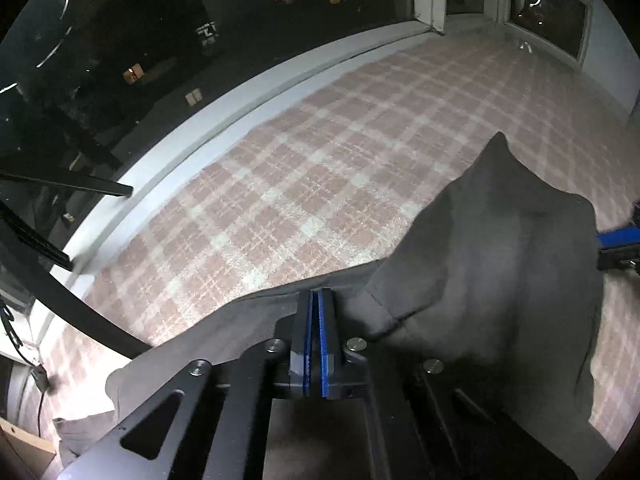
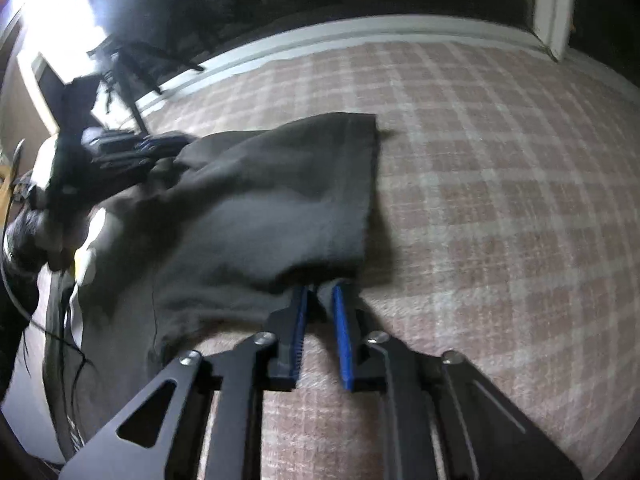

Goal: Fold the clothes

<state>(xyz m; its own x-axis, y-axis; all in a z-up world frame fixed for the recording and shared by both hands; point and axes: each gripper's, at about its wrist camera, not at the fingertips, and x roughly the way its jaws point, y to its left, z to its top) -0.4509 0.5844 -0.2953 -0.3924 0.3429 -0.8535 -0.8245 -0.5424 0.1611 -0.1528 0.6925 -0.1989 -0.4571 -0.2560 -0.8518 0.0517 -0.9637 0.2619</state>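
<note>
A dark grey garment (image 1: 500, 264) lies bunched on a pink and white checked cloth (image 1: 320, 152). My left gripper (image 1: 318, 296) is shut on the garment's near edge, with fabric pinched between its blue pads. In the right wrist view the same garment (image 2: 272, 200) is lifted and draped. My right gripper (image 2: 323, 288) has its jaws slightly apart, closed on the garment's lower edge. The left gripper (image 2: 160, 146) shows at the garment's far left corner. The right gripper's blue finger (image 1: 618, 238) shows at the right edge of the left wrist view.
A white sill (image 1: 224, 120) and dark window panes run along the far edge of the checked surface. A black stand with legs (image 2: 132, 64) is at the left. A cardboard box corner (image 1: 24, 444) and a cable are at lower left.
</note>
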